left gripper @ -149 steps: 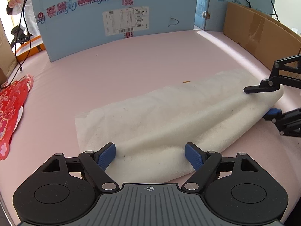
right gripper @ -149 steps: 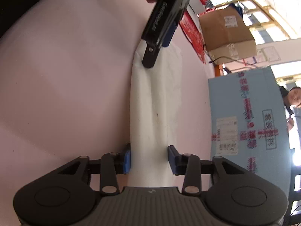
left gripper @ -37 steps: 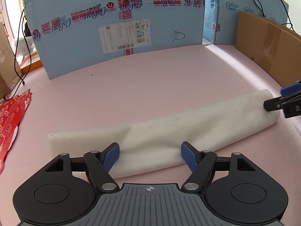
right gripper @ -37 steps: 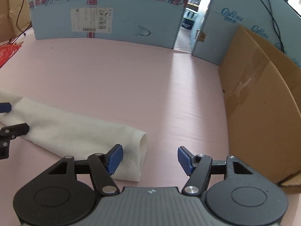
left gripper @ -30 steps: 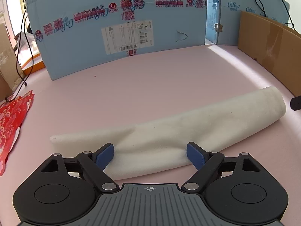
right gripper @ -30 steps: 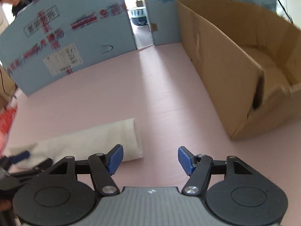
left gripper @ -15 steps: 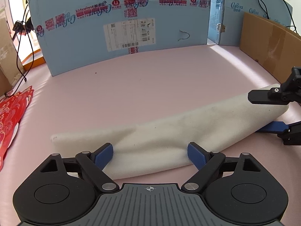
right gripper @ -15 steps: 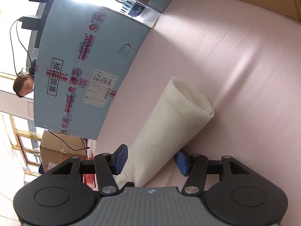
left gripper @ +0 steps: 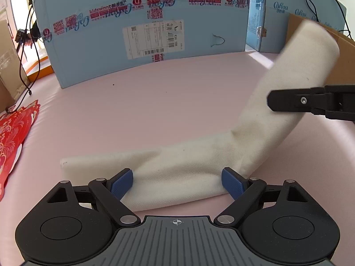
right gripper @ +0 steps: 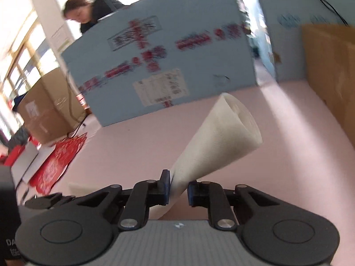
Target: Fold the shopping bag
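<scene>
Two grippers on this one: my right gripper (right gripper: 178, 191) is clamped on the far end of the white shopping bag (left gripper: 255, 133), which is folded into a long strip, and holds that end tilted up off the pink table (left gripper: 155, 102). My left gripper (left gripper: 177, 182) is spread wide open, its blue pads either side of the bag's other half, which lies flat on the table.

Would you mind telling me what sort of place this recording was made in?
Probably a makeshift data-collection station in a storeroom or office: a pink mat walled in by blue cartons, a brown box alongside, and cables trailing nearby.
</scene>
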The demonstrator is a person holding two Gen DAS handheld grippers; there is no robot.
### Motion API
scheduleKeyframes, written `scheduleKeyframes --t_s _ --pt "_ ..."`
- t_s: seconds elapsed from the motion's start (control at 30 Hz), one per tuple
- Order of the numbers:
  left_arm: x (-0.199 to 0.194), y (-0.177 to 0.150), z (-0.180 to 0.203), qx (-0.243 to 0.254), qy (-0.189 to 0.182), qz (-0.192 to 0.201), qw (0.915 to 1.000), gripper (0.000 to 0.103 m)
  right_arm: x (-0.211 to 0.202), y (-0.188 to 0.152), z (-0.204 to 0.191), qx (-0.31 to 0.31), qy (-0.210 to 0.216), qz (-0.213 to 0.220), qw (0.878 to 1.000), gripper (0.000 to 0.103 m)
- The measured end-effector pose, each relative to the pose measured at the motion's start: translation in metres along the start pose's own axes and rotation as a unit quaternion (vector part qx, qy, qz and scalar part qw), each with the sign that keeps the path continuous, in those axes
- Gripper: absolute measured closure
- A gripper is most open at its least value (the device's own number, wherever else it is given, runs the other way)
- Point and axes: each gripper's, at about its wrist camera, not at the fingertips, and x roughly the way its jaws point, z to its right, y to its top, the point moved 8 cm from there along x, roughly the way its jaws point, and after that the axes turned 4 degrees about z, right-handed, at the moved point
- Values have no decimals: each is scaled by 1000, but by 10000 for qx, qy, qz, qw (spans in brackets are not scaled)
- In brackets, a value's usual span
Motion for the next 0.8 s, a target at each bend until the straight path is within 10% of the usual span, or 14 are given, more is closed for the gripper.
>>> scheduleKeyframes --t_s 0.5,0.8 --pt "-33 3 -44 -88 -567 466 9973 13 28 -9 -53 -903 673 -535 9922 92" --pt "-6 -18 -95 -806 -730 59 9940 14 38 -20 -63 -1227 918 -762 9853 91"
